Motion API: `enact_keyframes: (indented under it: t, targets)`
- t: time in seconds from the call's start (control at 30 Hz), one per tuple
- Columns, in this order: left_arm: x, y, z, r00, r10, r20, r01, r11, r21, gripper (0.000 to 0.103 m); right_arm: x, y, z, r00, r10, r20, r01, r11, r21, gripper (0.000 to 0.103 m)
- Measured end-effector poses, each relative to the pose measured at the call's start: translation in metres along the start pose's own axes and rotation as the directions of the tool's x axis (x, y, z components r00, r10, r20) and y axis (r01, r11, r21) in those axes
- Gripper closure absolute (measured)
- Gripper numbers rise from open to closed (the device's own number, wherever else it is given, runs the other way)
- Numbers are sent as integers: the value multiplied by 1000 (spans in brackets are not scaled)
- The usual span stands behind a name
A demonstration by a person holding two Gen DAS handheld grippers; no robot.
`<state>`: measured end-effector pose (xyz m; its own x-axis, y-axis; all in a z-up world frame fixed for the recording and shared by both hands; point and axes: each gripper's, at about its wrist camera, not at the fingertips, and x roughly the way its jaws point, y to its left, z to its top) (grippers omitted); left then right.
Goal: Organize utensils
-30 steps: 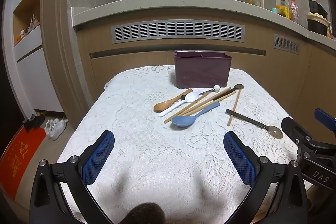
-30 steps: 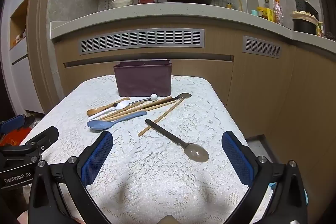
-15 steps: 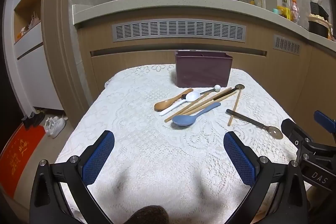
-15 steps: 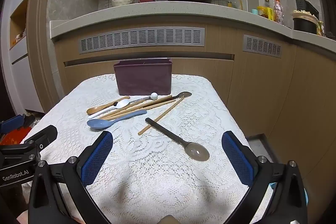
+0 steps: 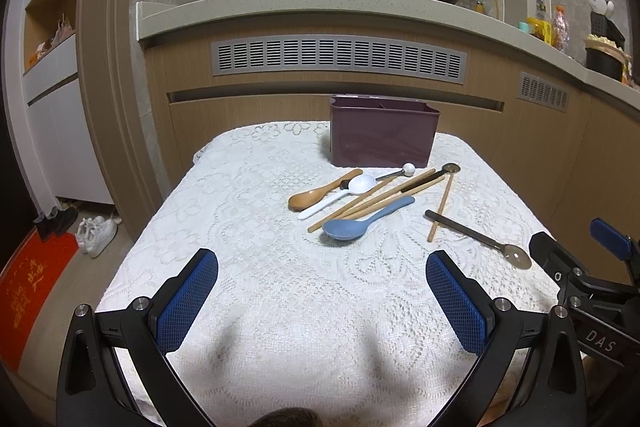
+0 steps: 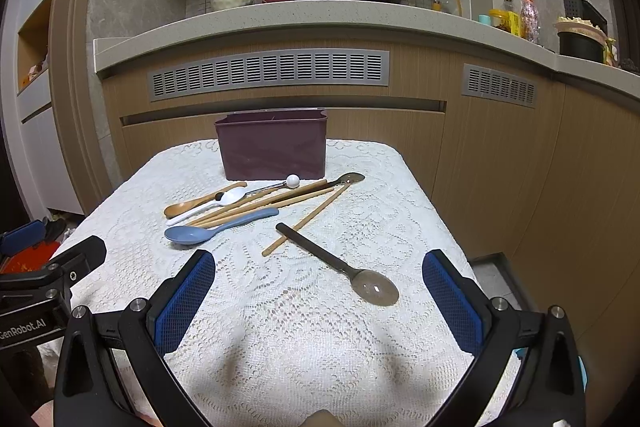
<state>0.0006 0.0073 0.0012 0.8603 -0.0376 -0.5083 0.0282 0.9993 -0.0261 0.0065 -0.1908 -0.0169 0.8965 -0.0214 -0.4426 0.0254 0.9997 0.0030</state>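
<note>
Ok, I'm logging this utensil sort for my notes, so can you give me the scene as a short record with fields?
surface: table under a white lace cloth
container: purple bin at the far end, upright; contents not visible
loose pile: blue spoon, wooden spoon, white spoon, chopsticks, in front of the bin
apart from pile: dark long-handled spoon, its handle crossing one chopstick
left gripper: open, empty, above the near cloth
right gripper: open, empty, nearest the dark spoon
</note>
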Motion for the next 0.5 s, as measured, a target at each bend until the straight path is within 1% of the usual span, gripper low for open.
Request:
enact_keyframes:
  t: [0.5]
  targets:
    - [0, -1, 0, 1000, 0, -1, 0, 1000, -2, 0, 2, -1, 0, 1000, 6, -7, -6, 1000, -2, 0]
